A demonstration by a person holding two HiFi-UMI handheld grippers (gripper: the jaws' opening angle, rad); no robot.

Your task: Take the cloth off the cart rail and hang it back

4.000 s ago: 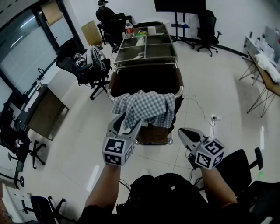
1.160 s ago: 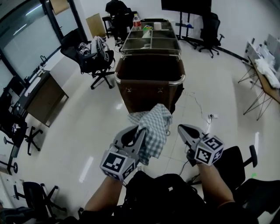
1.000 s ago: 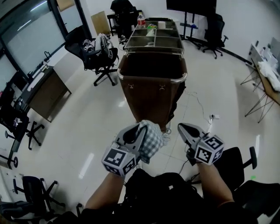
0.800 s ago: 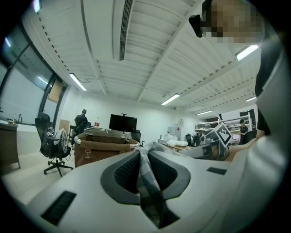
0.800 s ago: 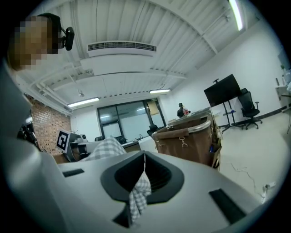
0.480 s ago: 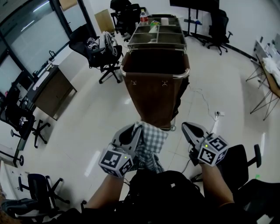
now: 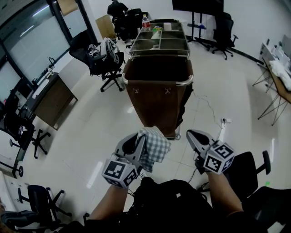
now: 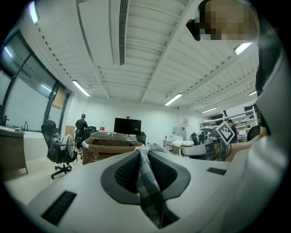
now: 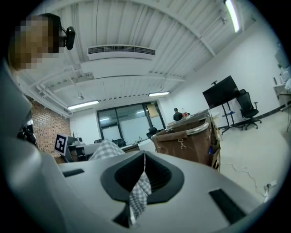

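Note:
The checked cloth [image 7: 154,144] is off the cart and bunched over the tip of my left gripper [image 7: 137,139], which is shut on it. In the left gripper view a fold of the cloth [image 8: 148,182] runs down between the closed pads. The brown cart [image 7: 157,98] stands ahead, and its metal rail [image 7: 157,85] is bare. My right gripper [image 7: 193,135] is held level to the right, apart from the bundle. In the right gripper view its jaws [image 9: 144,157] are shut, with a thin checked strip [image 9: 138,191] pinched between them.
A tray top [image 7: 159,43] with a bottle [image 7: 146,21] sits on the cart's far half. Black office chairs [image 7: 102,59] stand to the left, beside a desk [image 7: 47,98]. A cable and a floor socket [image 7: 223,121] lie to the right. A person [image 7: 117,8] is at the back.
Four seconds ago the cloth lay spread over the cart rail. It has since come off in my left gripper. It now sits bunched higher at the tip than half a second ago.

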